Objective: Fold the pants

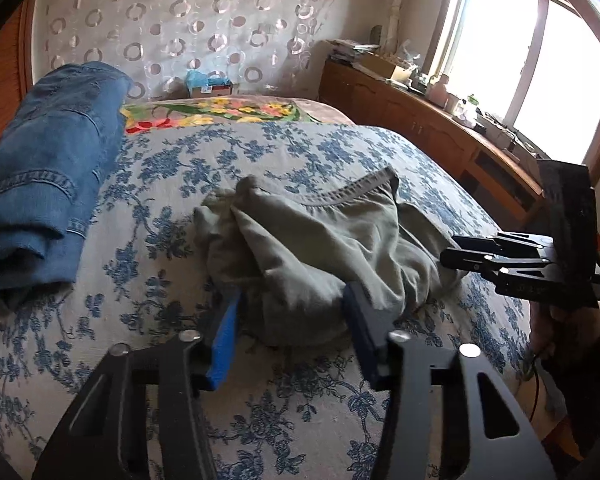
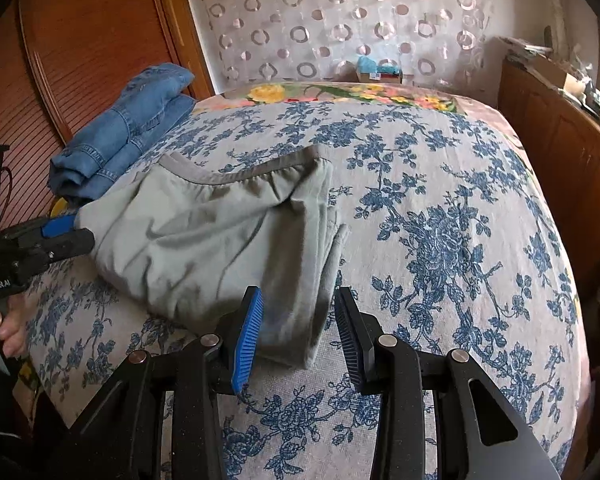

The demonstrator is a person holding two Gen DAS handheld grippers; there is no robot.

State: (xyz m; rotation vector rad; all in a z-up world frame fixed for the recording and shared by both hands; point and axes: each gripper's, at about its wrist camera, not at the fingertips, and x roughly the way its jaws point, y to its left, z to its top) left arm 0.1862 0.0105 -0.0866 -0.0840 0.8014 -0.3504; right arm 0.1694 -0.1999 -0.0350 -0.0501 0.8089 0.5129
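Where the bed (image 2: 440, 184) spreads its blue-flowered cover across most of both views, a wooden cabinet (image 1: 412, 120) runs along its window-side edge. Folded blue jeans (image 1: 48, 184) lie at the bed's opposite edge, beside a ribbed wooden panel. The grey-green pants (image 2: 216, 232), folded into a rumpled bundle with the waistband on the far side, lie near the bed's near edge, just beside the jeans. The left gripper (image 1: 290, 332) has its jaws apart around the bundle's near edge; whether the pads press the cloth cannot be told. The right gripper (image 2: 298, 330) has its jaws apart astride the bundle's near corner, with a gap beside the right pad.
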